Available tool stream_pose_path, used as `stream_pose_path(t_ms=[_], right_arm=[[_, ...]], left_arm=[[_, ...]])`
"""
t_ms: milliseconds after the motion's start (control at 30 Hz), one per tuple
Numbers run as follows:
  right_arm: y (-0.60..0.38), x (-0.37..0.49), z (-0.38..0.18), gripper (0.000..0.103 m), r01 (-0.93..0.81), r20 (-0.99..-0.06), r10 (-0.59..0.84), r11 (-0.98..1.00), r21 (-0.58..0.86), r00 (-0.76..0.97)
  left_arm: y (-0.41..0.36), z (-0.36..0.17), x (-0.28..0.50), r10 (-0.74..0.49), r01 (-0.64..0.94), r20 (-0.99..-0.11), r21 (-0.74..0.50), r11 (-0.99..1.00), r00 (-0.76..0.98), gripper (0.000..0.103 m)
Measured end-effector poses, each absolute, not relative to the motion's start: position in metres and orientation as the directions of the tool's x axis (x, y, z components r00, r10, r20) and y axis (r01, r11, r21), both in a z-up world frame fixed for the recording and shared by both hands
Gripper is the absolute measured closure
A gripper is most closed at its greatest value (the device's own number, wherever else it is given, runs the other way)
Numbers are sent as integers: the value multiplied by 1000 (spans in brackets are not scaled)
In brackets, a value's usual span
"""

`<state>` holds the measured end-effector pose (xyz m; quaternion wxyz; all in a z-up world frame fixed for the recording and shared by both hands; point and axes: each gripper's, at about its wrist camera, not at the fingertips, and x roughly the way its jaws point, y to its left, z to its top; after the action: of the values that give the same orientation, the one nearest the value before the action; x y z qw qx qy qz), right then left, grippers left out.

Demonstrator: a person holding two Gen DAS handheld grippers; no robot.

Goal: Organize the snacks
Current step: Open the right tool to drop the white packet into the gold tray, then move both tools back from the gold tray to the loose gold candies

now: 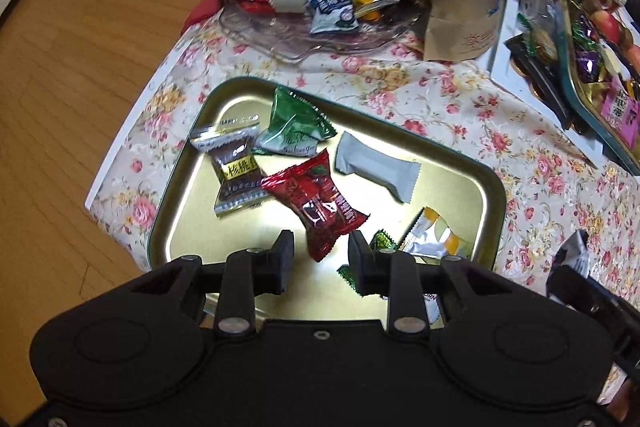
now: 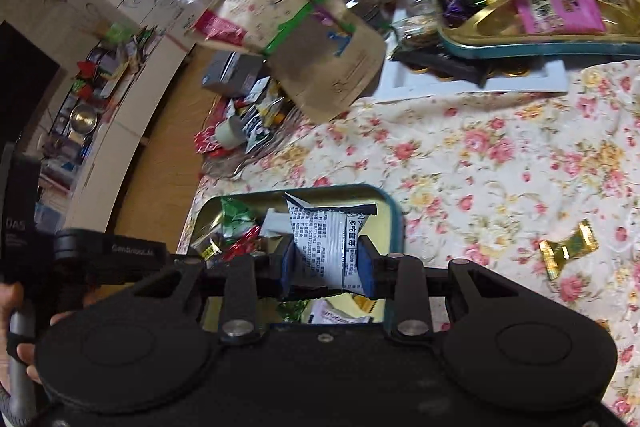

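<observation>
Snacks are piled in the gold tin tray [image 1: 188, 211] on the floral tablecloth [image 1: 460, 107]; left gripper [image 1: 320, 257] hovers above the red candy [image 1: 316, 199], jaws apart, holding nothing. Right wrist view: right gripper [image 2: 325, 267] is clamped on a white printed snack packet [image 2: 326, 243] over that tray, gold candy [image 2: 566, 247] lying off to the side.

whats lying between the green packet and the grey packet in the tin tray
Nothing: in the left wrist view, bare gold tray floor shows between the green packet and the grey packet.
</observation>
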<state>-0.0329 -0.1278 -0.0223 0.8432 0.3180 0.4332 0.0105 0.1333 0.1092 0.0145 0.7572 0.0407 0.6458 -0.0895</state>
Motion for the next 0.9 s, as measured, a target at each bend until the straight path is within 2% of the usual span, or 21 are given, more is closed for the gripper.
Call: stream_pose_path(t_ms=[200, 533, 667, 900], right_arm=[[-101, -29, -20, 68, 182, -723, 324, 831, 526, 610], [-53, -36, -7, 62, -58, -706, 405, 886, 461, 581], [-59, -37, -8, 61, -30, -709, 396, 883, 469, 584], [-92, -33, -16, 61, 160, -748, 312, 860, 484, 586]], left_arm=[[115, 10, 135, -71, 158, -989, -51, 986, 128, 65], [117, 10, 135, -67, 147, -990, -48, 988, 128, 65], [111, 11, 133, -67, 169, -989, -44, 985, 134, 65], [92, 11, 126, -52, 224, -988, -19, 974, 143, 65]])
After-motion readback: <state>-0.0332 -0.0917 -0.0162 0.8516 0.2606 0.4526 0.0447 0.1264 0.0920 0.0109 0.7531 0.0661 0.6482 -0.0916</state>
